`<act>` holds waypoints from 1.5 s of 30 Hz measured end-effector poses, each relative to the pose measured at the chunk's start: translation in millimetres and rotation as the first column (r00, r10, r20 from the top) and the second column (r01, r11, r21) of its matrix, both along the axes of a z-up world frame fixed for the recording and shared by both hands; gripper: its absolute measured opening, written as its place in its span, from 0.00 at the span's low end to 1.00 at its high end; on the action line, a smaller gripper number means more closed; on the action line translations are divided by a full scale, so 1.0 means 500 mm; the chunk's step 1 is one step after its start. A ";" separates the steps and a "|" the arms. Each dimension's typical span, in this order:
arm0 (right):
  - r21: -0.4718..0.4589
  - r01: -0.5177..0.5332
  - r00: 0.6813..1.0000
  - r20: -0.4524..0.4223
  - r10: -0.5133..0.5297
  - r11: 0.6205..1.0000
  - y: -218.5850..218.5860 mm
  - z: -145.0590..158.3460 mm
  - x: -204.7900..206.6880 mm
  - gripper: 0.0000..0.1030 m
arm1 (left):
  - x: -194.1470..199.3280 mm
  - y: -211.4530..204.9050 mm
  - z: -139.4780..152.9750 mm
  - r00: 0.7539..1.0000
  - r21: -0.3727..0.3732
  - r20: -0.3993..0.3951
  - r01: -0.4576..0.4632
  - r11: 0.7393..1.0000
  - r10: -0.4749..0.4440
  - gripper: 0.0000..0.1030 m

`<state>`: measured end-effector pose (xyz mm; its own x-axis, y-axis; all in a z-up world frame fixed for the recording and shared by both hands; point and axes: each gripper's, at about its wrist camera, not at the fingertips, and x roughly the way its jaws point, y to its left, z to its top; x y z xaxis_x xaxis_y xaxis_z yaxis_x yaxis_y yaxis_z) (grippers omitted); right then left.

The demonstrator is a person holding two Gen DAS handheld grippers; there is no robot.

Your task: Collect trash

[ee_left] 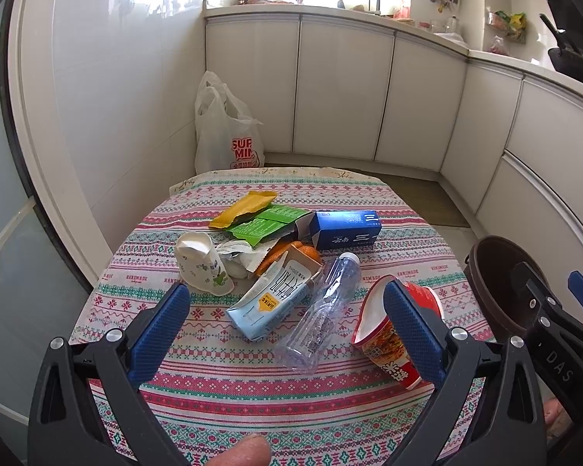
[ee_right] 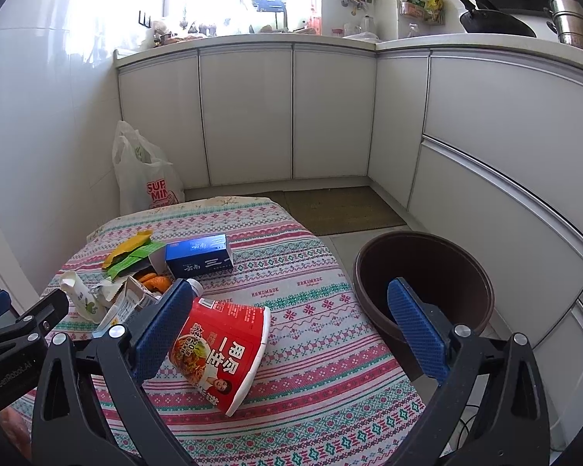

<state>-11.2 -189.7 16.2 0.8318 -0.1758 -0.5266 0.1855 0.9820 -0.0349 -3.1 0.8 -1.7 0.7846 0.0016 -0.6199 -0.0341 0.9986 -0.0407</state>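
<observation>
Trash lies on a table with a patterned cloth (ee_left: 213, 380): a clear plastic bottle (ee_left: 322, 310), a light blue drink carton (ee_left: 268, 303), a crushed paper cup (ee_left: 202, 260), a blue box (ee_left: 346, 229), green (ee_left: 268, 225) and yellow wrappers (ee_left: 241, 209), orange peel (ee_left: 287, 252) and a red noodle cup (ee_right: 221, 349) on its side. My left gripper (ee_left: 287, 322) hovers open over the carton and bottle. My right gripper (ee_right: 287, 326) is open above the table's right edge, its left finger beside the noodle cup (ee_left: 384, 334). A brown bin (ee_right: 427, 283) stands to the right of the table.
White kitchen cabinets (ee_left: 342, 89) line the back and right walls. A white plastic bag (ee_left: 225, 132) sits on the floor in the corner behind the table. A mat (ee_right: 338, 209) lies on the floor. A thumb (ee_left: 245, 452) shows at the bottom of the left wrist view.
</observation>
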 end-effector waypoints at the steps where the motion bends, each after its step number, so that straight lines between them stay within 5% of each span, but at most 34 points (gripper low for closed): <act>1: 0.000 0.000 1.000 0.001 0.000 1.000 0.001 0.000 0.000 0.93 | 0.000 0.001 -0.001 1.000 0.000 -0.001 0.000 1.000 0.000 0.94; 45: 0.003 -0.003 1.000 -0.003 0.003 1.000 0.005 -0.005 0.000 0.93 | 0.006 0.005 -0.012 1.000 0.003 -0.015 -0.007 1.000 0.007 0.94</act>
<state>-11.4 -187.5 13.5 0.8309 -0.1717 -0.5293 0.1822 0.9827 -0.0327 -0.2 3.3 -7.8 0.7750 0.0087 -0.6319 -0.0419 0.9984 -0.0376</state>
